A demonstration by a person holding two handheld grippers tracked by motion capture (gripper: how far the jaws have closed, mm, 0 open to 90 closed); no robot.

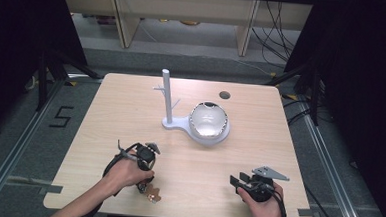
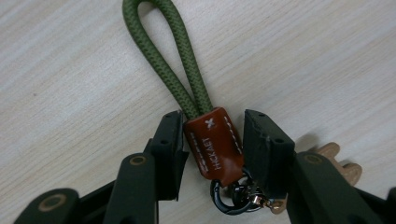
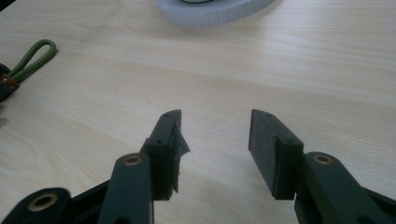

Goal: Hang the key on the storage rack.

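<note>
**Near the table's front edge: keychain between the left jaws**

On the wooden table (image 1: 131, 110), the keychain (image 2: 212, 144) lay flat, its brown leather tab between the left gripper's (image 2: 212, 140) jaws; one pad touched the tab, the other stood just apart, so nothing was clamped. The green cord loop (image 2: 163, 51) extended beyond. The right gripper (image 3: 215, 135) rested well apart, jaws spread and empty. A white stand (image 1: 169, 99) with bowl (image 1: 208, 120) stood farther back.

The keychain's metal ring (image 2: 229, 198) and tan charm (image 2: 343, 165) sit partly hidden behind the left claw (image 2: 212, 140).
</note>
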